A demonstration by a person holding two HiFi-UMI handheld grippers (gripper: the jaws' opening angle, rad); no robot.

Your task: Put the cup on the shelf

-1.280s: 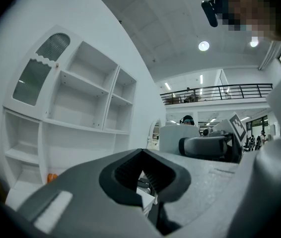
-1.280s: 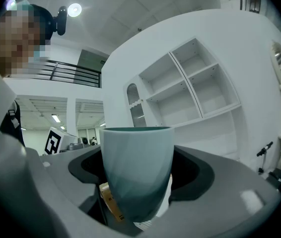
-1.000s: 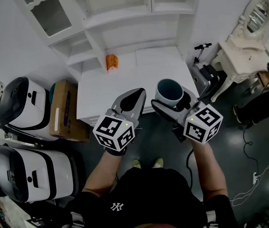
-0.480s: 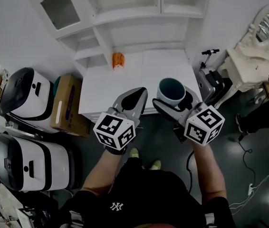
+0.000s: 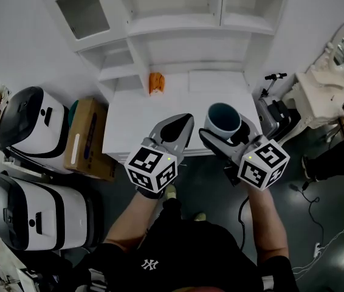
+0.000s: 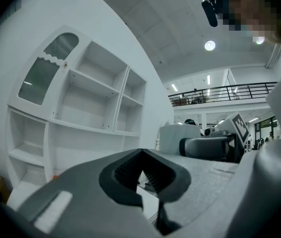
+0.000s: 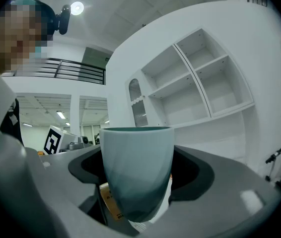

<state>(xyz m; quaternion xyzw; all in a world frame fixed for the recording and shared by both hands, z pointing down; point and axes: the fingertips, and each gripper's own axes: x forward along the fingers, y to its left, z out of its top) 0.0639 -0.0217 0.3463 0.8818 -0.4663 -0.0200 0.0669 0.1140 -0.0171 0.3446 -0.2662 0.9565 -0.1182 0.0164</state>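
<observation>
A pale cup with a dark teal inside (image 5: pixel 223 121) is held upright in my right gripper (image 5: pixel 225 134), whose jaws press on its sides; the same cup (image 7: pixel 137 170) fills the middle of the right gripper view. My left gripper (image 5: pixel 180 129) hovers beside it at the left, jaws closed together with nothing between them (image 6: pixel 141 175). Both are above the near edge of the white cabinet top (image 5: pixel 135 117). The white shelf unit (image 5: pixel 178 17) with open compartments rises behind it, seen too in the right gripper view as shelf unit (image 7: pixel 200 88) and in the left gripper view as shelf unit (image 6: pixel 81 113).
A small orange object (image 5: pixel 155 82) sits at the back of the cabinet top. Two white-and-black machines (image 5: pixel 29 123) (image 5: pixel 32 212) and a brown cardboard box (image 5: pixel 86 140) stand on the floor at left. A white dressing table with mirror (image 5: pixel 336 72) stands at right.
The shelf unit and cabinet have drifted rightward and down in the head view, so I stand a little closer. Both grippers keep their pose; the cup stays gripped.
</observation>
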